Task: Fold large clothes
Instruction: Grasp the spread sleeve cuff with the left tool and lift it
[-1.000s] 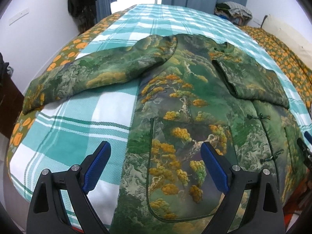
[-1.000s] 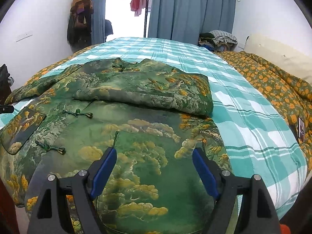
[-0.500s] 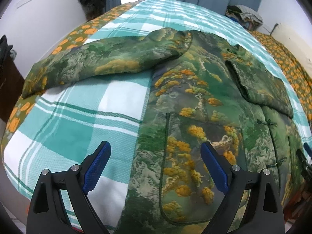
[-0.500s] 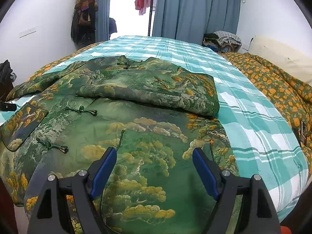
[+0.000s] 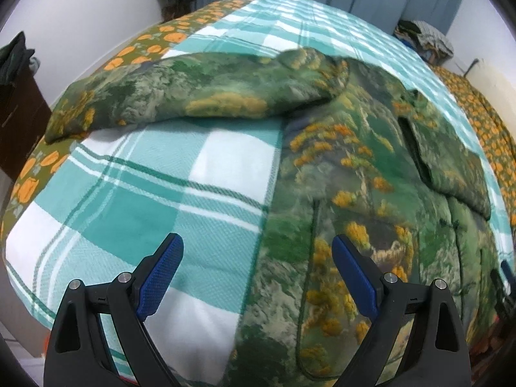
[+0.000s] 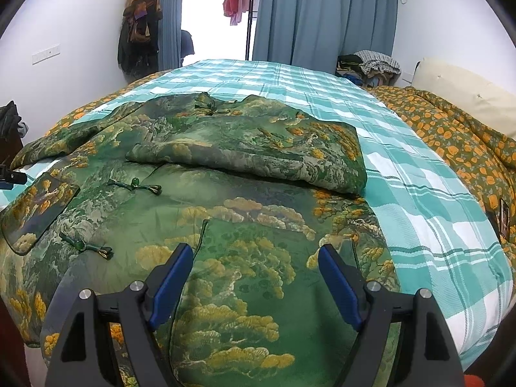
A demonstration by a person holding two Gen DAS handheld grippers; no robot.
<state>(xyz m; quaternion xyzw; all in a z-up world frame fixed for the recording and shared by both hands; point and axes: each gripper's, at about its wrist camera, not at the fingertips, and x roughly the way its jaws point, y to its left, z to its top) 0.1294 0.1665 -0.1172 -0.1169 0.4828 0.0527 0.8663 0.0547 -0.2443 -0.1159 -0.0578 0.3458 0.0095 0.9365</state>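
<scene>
A large green padded jacket (image 6: pixel 245 213) printed with yellow trees lies spread on the bed. Its right sleeve (image 6: pixel 258 151) is folded across the chest. Its left sleeve (image 5: pixel 200 96) stretches out to the left over the plaid sheet. My left gripper (image 5: pixel 258 258) hovers open above the jacket's left side edge (image 5: pixel 271 225), nothing between its blue pads. My right gripper (image 6: pixel 254 264) stands open over the jacket's lower right front, holding nothing. The left gripper's tip (image 6: pixel 11 177) peeks in at the right wrist view's left edge.
A teal and white plaid sheet (image 6: pixel 419 193) covers the bed, over an orange-flowered quilt (image 6: pixel 451 135). A cream pillow (image 6: pixel 467 93) lies at far right. Clothes are piled (image 6: pixel 371 64) by blue curtains (image 6: pixel 322 16). Coats hang (image 6: pixel 138 25) on the left wall. A dark cabinet (image 5: pixel 16 103) stands left of the bed.
My left gripper has shifted to the left and rolled, so more plaid sheet and the outstretched sleeve now fill its view. The right gripper has stayed put.
</scene>
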